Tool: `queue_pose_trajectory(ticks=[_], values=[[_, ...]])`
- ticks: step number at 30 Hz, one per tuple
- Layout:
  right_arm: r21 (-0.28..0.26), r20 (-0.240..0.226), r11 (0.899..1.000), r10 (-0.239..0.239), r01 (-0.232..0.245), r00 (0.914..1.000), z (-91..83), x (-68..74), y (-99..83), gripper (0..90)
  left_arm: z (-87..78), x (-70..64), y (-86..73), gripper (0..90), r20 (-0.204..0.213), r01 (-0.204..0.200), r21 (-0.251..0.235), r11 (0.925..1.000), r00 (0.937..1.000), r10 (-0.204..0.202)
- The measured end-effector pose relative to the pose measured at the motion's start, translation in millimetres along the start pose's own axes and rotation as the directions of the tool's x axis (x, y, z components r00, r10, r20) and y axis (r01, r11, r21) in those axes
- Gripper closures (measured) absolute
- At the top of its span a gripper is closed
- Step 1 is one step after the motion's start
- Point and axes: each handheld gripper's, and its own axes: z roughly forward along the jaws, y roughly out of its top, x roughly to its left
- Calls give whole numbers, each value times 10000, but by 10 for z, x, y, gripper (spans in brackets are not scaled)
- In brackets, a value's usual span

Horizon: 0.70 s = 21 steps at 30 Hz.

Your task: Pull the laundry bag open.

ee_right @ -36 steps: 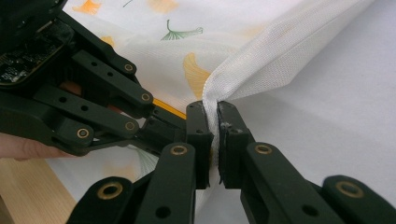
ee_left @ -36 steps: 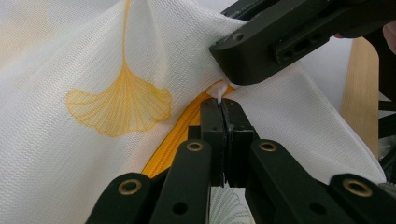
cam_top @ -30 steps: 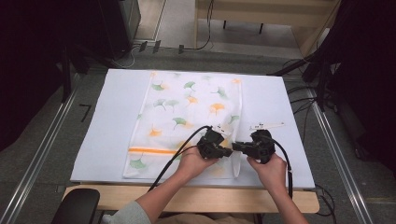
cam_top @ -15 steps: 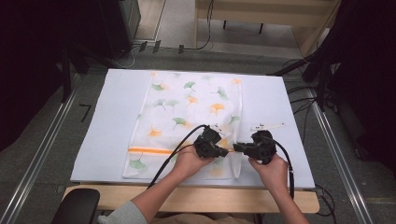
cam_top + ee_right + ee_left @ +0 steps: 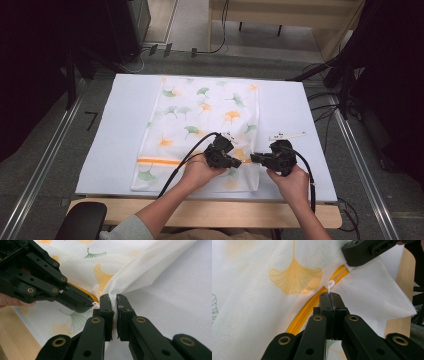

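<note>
A white mesh laundry bag (image 5: 200, 125) printed with ginkgo leaves lies flat on the white tabletop (image 5: 115, 135), its orange zipper (image 5: 312, 306) running across near the person's edge. The left hand-held gripper (image 5: 331, 298) is closed on the white zipper pull (image 5: 330, 286), its jaws pressed together around the tab. Just beside it, the right hand-held gripper (image 5: 113, 305) pinches a bunched fold of the bag's mesh edge by the zipper's end, lifting the fabric slightly off the tabletop.

Left gripper (image 5: 235, 162) and right gripper (image 5: 255, 158) tip to tip, jaws closed, hands (image 5: 199, 172) low, forearms angled inward
</note>
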Motion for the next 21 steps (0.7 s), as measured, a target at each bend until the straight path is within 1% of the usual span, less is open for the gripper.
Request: queue_pose_trajectory(ticks=[4, 5, 8, 10, 12, 14, 17, 18, 21], values=[[13, -15, 10000, 35, -35, 10000, 6, 6, 3, 866, 17, -5, -3, 900, 2, 46, 76, 10000, 10000, -46], [11, -73, 10000, 60, -60, 10000, 5, 5, 4, 866, 19, -3, -4, 900, 14, 12, 67, 10000, 10000, -12], [59, -38, 10000, 14, -13, 10000, 9, 3, 0, 866, 19, -8, -2, 900, -26, -20, 85, 10000, 10000, 20], [105, -28, 9999, 25, -25, 10000, 13, 0, 0, 866, 17, -3, -3, 900, 20, -40, 141, 9999, 10000, 40], [105, -28, 9999, -22, 22, 10000, 18, 0, -3, 865, 12, 0, -7, 900, -23, -39, 177, 9998, 10000, 39], [114, 15, 9999, -85, 85, 10000, 15, 8, -2, 866, 3, 4, -11, 900, -186, -145, 322, 9994, 9997, 151], [119, 9, 9999, -103, 103, 9999, 7, 8, -3, 866, -10, 19, -21, 900, -297, -156, 356, 9992, 9994, 166], [111, -9, 9999, -108, 108, 9999, 5, 4, -3, 865, -17, 32, -25, 900, -243, -204, 387, 9990, 9995, 214], [107, -19, 9999, -106, 106, 9999, -1, -4, -4, 865, -35, 49, -41, 900, -221, -124, 347, 9993, 9997, 131]])
